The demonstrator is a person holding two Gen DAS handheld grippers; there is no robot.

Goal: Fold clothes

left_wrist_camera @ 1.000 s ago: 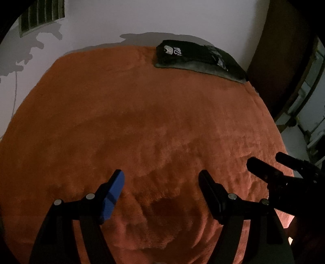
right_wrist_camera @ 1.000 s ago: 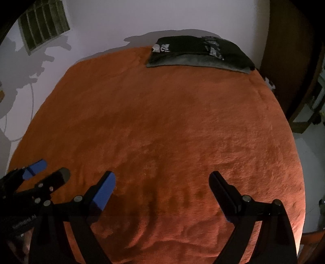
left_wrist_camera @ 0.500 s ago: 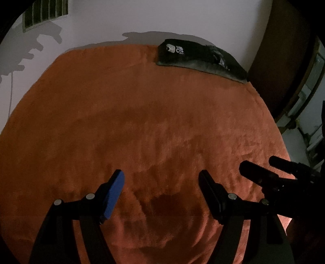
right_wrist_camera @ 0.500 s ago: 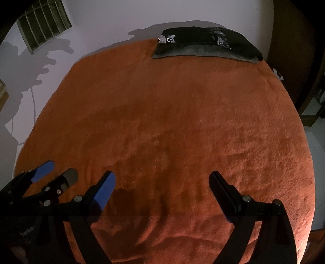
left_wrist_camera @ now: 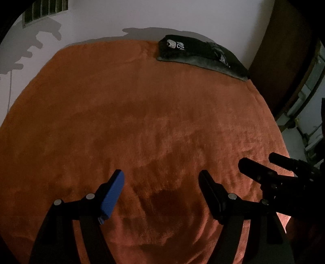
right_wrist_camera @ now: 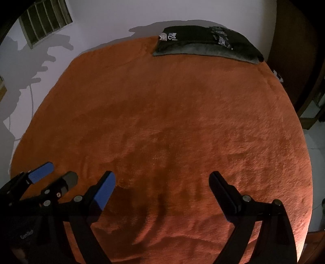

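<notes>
A folded black garment with white print [left_wrist_camera: 201, 53] lies on a folded grey one at the far edge of the orange plush blanket [left_wrist_camera: 142, 113], against the wall; it also shows in the right wrist view [right_wrist_camera: 207, 43]. My left gripper [left_wrist_camera: 161, 179] is open and empty, low over the near part of the blanket. My right gripper [right_wrist_camera: 161, 180] is open and empty beside it, also over the near blanket. Each gripper shows at the edge of the other's view, the right one [left_wrist_camera: 264, 164] and the left one [right_wrist_camera: 54, 172].
The blanket [right_wrist_camera: 172, 121] covers a bed set against a white wall [right_wrist_camera: 121, 18] with a vent at the upper left [right_wrist_camera: 44, 22]. A dark wooden door or cabinet [left_wrist_camera: 284, 50] stands at the right, past the bed's edge.
Both grippers have drawn slightly back and tilted, so the folded pile sits a little higher in the views. Both stay open and empty.
</notes>
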